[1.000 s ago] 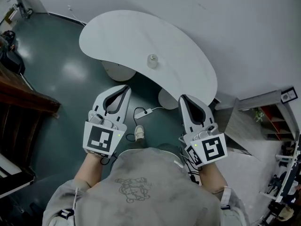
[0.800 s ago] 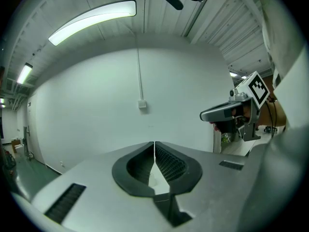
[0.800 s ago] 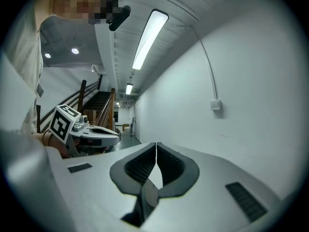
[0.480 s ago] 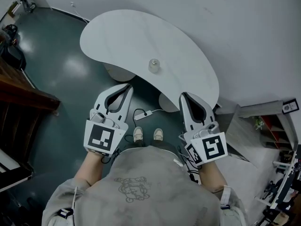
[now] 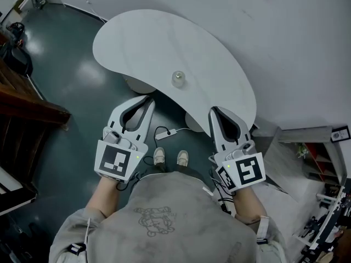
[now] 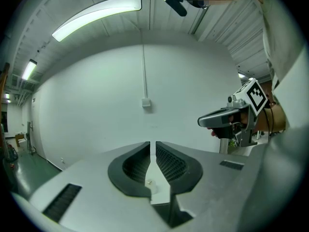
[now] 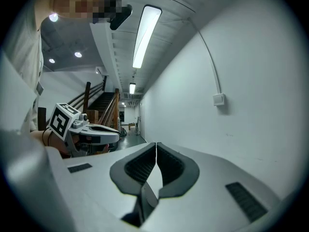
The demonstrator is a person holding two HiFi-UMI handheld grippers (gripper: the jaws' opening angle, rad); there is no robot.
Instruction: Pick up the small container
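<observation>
Facing a curved white table point(image 5: 153, 37), you hold both grippers low in front of your grey sweatshirt point(image 5: 164, 218), short of the tabletop and over the dark green floor point(image 5: 71, 75). The small container point(image 5: 177, 79), a pale, clear-looking pot, stands upright on the tabletop close to its near, inward-curving edge, about midway along that edge. Nothing else is on the tabletop.

The left gripper point(image 5: 145, 100) points at the near edge from your left. Its jaws are pressed together with nothing between them, as the left gripper view shows. In that view the container appears in the small opening behind the closed tips, well beyond them and untouched. The right gripper point(image 5: 213, 112) points at the tabletop's right end, and the right gripper view shows its jaws pressed together too, and empty. Each gripper's marker cube sits just ahead of your hand. The container lies ahead of both and between their lines, touching neither.

Your two light shoes point(image 5: 159, 156) are side by side on the floor between the grippers, near a white cable point(image 5: 167, 131) that trails toward one rounded table base point(image 5: 194, 115). A second base point(image 5: 134, 84) shows under the near edge to the left. Dark wooden stairs point(image 5: 27, 108) fill the left edge of the head view, and a plain white wall point(image 5: 285, 48) runs behind the table's far edge.
</observation>
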